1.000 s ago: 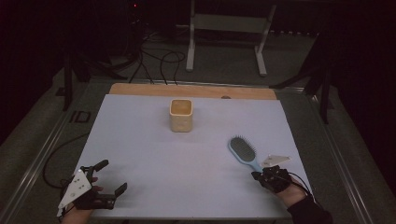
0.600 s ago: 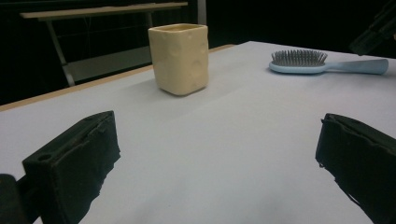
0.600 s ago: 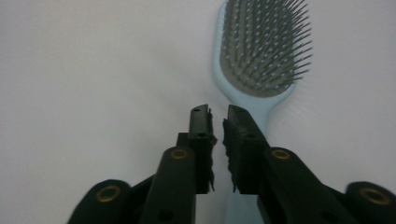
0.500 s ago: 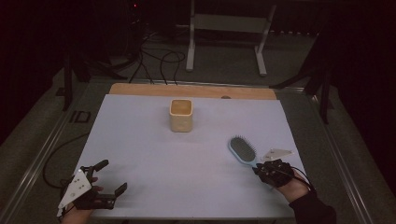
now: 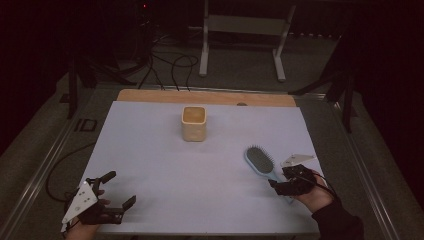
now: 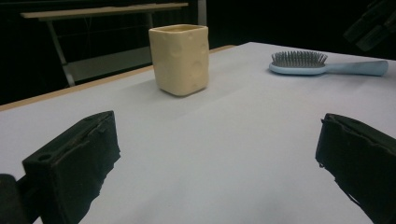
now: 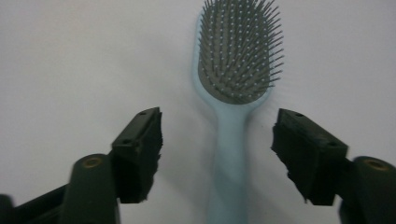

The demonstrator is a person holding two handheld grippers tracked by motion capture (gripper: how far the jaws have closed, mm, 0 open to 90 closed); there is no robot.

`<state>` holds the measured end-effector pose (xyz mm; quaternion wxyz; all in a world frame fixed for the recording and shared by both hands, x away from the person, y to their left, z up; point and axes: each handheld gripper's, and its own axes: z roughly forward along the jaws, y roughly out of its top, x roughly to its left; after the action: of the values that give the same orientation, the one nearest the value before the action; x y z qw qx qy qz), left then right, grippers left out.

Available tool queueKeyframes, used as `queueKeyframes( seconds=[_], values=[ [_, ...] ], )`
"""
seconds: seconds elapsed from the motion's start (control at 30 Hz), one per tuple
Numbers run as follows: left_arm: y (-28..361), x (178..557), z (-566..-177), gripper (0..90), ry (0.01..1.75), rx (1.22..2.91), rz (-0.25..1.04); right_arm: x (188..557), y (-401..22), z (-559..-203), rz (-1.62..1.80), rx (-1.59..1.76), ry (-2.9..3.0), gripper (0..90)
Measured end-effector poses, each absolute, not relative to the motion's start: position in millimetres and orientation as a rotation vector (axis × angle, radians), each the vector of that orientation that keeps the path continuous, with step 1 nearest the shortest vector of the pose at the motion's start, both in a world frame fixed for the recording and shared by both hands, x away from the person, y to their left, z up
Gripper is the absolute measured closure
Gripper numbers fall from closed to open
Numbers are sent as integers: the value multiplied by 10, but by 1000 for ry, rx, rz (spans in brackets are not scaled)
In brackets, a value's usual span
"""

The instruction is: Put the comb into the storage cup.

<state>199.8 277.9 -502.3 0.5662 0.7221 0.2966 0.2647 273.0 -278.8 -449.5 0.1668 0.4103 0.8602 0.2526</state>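
Note:
A light blue hairbrush (image 5: 260, 162) with grey bristles lies bristles-up at the table's right, its handle toward the front edge. My right gripper (image 5: 287, 182) hovers over that handle, open, one jaw on each side of the handle (image 7: 229, 154) without touching it. A cream square cup (image 5: 194, 123) stands upright in the middle of the far half; it also appears in the left gripper view (image 6: 179, 58). My left gripper (image 5: 117, 192) rests open at the front left corner with nothing between its jaws. The hairbrush (image 6: 322, 65) lies far off to its right.
The white table sheet (image 5: 150, 160) has a wooden strip (image 5: 200, 96) along its far edge. Metal rails run down both sides. Beyond the table stand a metal frame (image 5: 242, 30) and loose cables (image 5: 165, 65) on a dark floor.
My right gripper has crept a little forward along the brush handle toward the head. The left gripper, cup and brush have stayed put.

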Motion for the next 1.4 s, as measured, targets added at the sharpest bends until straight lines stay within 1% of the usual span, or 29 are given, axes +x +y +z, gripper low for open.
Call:
queueKeyframes(
  seconds=[0.17,0.23,0.43,0.47,0.5,1.13,1.27,1.3,1.4],
  values=[
    [2781,2001,-5025,0,700,1699,620,2788,-2762,-4526,668,1155,2470,308],
    [2780,2001,-5026,0,701,1698,620,2820,-2748,-4550,649,1162,2477,292],
    [2777,2000,-5026,0,700,1701,622,2957,-2728,-4620,579,1255,2502,121],
    [2777,2000,-5026,0,700,1701,622,2957,-2728,-4620,579,1255,2502,121],
    [2777,2001,-5027,0,701,1703,621,2997,-2723,-4635,560,1281,2522,82],
    [2779,2000,-5025,0,702,1701,618,3215,-2686,-4815,413,1353,2579,80],
    [2781,2000,-5024,0,703,1700,618,3258,-2687,-4825,394,1373,2597,94],
    [2781,2000,-5024,0,703,1700,617,3266,-2683,-4827,376,1371,2600,124],
    [2782,2001,-5025,0,704,1698,614,3294,-2668,-4838,345,1376,2601,127]
  ],
)
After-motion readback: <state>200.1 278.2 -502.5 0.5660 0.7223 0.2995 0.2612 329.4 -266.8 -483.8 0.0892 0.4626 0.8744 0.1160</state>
